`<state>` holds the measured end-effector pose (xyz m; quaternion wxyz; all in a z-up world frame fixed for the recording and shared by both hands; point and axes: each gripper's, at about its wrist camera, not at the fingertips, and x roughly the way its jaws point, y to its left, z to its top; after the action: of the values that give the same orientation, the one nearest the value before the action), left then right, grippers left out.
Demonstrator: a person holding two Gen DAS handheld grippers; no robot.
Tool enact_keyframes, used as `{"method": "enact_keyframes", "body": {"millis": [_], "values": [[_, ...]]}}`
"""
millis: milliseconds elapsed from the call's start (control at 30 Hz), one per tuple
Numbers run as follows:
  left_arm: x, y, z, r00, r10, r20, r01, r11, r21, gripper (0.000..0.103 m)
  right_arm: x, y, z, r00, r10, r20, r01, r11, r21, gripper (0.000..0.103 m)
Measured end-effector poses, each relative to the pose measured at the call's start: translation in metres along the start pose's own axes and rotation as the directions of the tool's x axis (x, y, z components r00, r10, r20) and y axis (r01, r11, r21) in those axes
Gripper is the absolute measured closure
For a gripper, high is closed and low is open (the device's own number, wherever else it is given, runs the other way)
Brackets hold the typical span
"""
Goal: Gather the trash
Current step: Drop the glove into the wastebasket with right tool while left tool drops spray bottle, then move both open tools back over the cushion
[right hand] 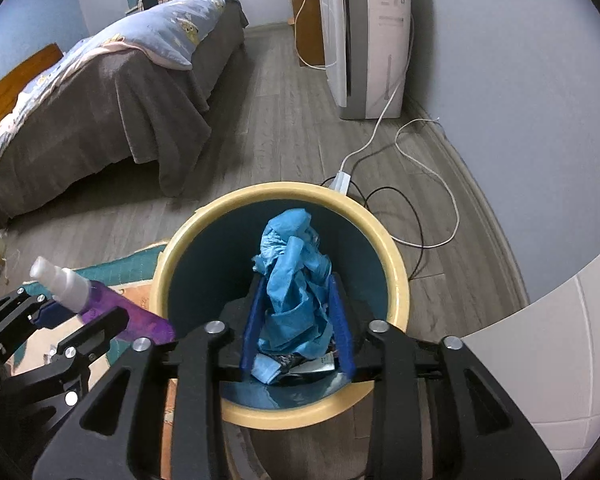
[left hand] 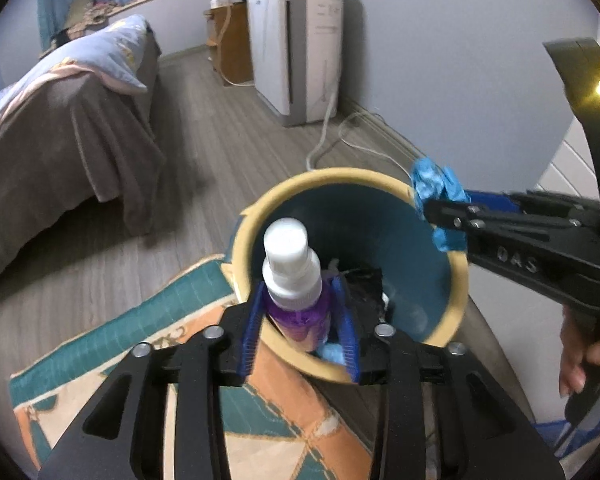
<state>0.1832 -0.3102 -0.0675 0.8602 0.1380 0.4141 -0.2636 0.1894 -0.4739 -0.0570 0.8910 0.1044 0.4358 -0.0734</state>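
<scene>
Both loads over the bin [right hand: 396,276]
Your left gripper [left hand: 298,320] jaws half-open around the purple spray bottle [left hand: 296,280]; right gripper [right hand: 298,320] jaws half-open around crumpled blue cloth [right hand: 296,276]; pad contact unclear, bin contents mostly hidden.

Left tool [left hand: 300,320] and right tool [right hand: 298,320] angled downward, jaws parted

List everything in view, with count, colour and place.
Bin: one, cream rim, teal inside, on the floor below both grippers.
Spray bottle: one, purple, white cap, between the left gripper's fingers over the bin.
Crumpled glove: one, blue, between the right gripper's fingers over the bin.
Rug: one, teal and orange, beside the bin.
Bed: one, brown cover, blue quilt, left.
Appliance: one, white, by the wall.
Cables: white and black, on the floor.
Left gripper: black, blue pads.
Right gripper: black, blue pads.
</scene>
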Motion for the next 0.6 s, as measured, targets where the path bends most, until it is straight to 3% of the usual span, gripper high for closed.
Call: {"method": "enact_keyframes", "body": {"millis": [33,67,167,233,333,600], "values": [[-0.001,0.002,0.001,1.0,0.008,0.011,-0.008,1.0,-0.015,0.039,0.0,-0.001,0.0,1.0,0.001,0.004,-0.001,1.0,0.005,0.043],[-0.003,0.005,0.001,0.999,0.021,0.025,-0.02,0.999,-0.032,0.025,-0.002,-0.002,0.0,1.0,-0.005,0.011,0.005,1.0,0.008,0.039],[-0.008,0.012,-0.001,0.999,0.027,0.042,-0.025,0.998,-0.054,0.018,-0.004,-0.006,0.001,1.0,-0.018,0.021,0.017,1.0,0.014,0.034],[-0.013,0.02,-0.006,0.998,0.055,0.035,-0.053,0.996,-0.071,0.009,-0.004,-0.008,0.002,1.0,-0.017,0.021,0.017,1.0,0.025,0.023],[-0.024,0.033,-0.017,0.997,0.081,0.019,-0.079,0.991,-0.105,0.006,-0.007,-0.008,0.002,0.999,-0.039,0.028,0.039,0.999,0.031,0.005],[-0.081,0.092,-0.068,0.984,0.171,-0.038,-0.176,0.965,-0.193,0.006,-0.016,0.025,0.005,1.0,-0.023,0.013,0.024,0.999,-0.031,0.006]]}}
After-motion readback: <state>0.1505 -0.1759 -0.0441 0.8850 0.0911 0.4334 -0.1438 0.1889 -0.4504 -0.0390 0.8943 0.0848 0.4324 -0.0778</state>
